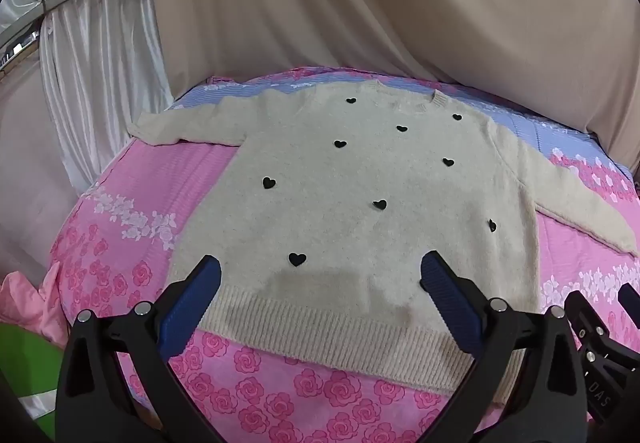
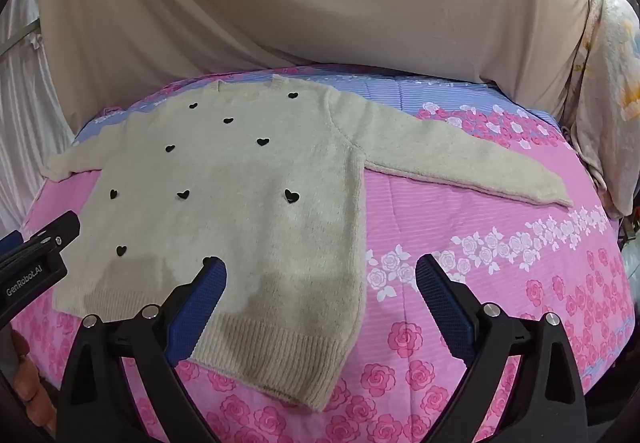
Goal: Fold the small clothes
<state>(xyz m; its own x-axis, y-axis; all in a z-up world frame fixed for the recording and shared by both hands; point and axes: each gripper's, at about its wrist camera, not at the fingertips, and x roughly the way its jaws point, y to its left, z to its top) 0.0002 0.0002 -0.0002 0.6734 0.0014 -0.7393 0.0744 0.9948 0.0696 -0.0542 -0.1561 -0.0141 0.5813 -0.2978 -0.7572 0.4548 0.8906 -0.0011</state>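
While nothing is gripped: both grippers are seen spread wide.
Sweater (image 1: 352, 203): laid flat on the bed (image 1: 132, 179), sleeves out.
Left gripper (image 1: 320, 279): above hem.
Right gripper (image 2: 320, 279): fingers (image 2: 208, 295) straddling its side edge.

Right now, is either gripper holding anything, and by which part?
Nothing is held. The left gripper and right gripper are both open above the hem of the cream knit sweater with black hearts, which lies flat on the pink floral bedsheet.
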